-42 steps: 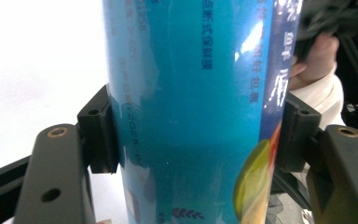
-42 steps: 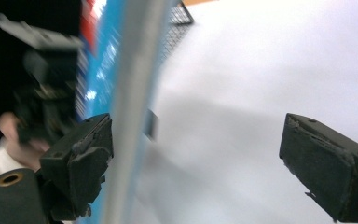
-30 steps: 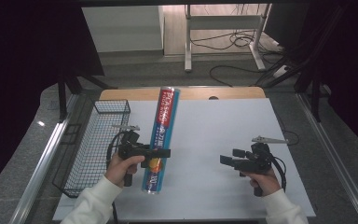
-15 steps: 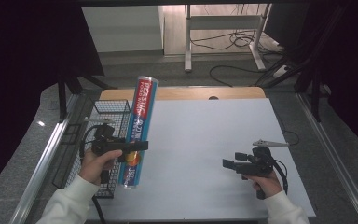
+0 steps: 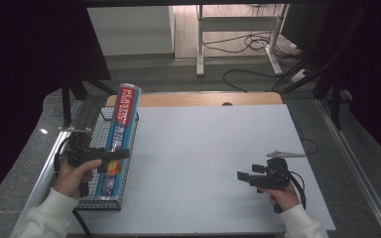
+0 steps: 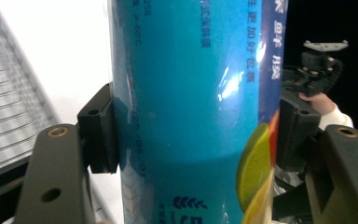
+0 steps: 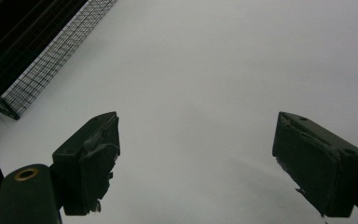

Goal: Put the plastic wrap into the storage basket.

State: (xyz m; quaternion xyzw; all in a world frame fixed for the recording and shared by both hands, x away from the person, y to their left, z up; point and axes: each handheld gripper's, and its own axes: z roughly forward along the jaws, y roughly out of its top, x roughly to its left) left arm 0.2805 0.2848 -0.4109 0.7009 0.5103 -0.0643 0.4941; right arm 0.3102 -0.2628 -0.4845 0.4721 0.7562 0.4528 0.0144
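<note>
- Table (image 5: 203, 148): white top across the middle of the high view, with a bare wooden strip along its far edge.
- Wire basket (image 5: 95, 130): black mesh, at the table's left edge, left of centre in the frame; its mesh also shows at the upper left of my right gripper view (image 7: 51, 56).
- Roll of plastic food wrap (image 5: 117, 139): a long blue tube with a red band near its top, tilted over the basket, upper end towards the top of the frame. My left gripper view (image 6: 191, 112) shows its blue wrapper with printed fruit.
- My left gripper (image 5: 110, 154): clamped on the roll, one jaw pressing each side.
- My right gripper (image 5: 243, 175): lower right of the high view, above the bare white top, jaws spread wide with nothing between them.
- Room: grey floor beyond the table, a white metal stand (image 5: 238, 37) at top centre, black cables (image 5: 258, 44) strewn around it, dark at both sides.
</note>
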